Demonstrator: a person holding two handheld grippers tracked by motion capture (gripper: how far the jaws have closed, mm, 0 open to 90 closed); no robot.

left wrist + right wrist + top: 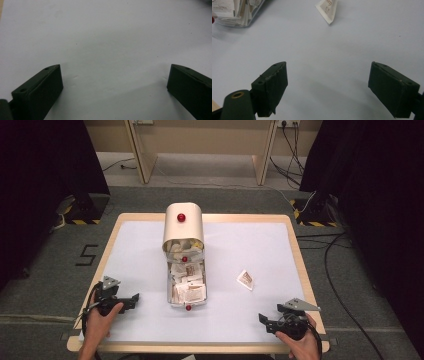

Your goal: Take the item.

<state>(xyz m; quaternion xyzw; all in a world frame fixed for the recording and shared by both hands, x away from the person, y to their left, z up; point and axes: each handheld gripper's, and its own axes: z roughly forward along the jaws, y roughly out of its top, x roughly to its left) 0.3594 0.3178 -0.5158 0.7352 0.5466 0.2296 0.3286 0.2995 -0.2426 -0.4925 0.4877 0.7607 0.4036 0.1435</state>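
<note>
Both grippers sit low at the near edge of the table [125, 227], one by each near corner, well apart from everything else. The left gripper [131, 301] rests near the near-left corner with its jaws spread wide and nothing between them; in the left gripper view only bare white surface lies ahead of it. The right gripper [265, 321] rests near the near-right corner, jaws likewise wide and empty. This looks like a ready posture: hands parked clear of the work.

A long clear box [187, 287] runs from the middle of the table toward the near edge, packed with paper sachets. Its rounded cream lid [183, 225] with a red knob [181, 217] stands tipped up at the far end, so the contents lie exposed for access.

One loose sachet [245, 280] lies flat on the surface, right of the box and apart from it. In the right gripper view the sachet [327, 8] lies ahead of the jaws, so I judge the right gripper the likelier one to fetch it.
</note>
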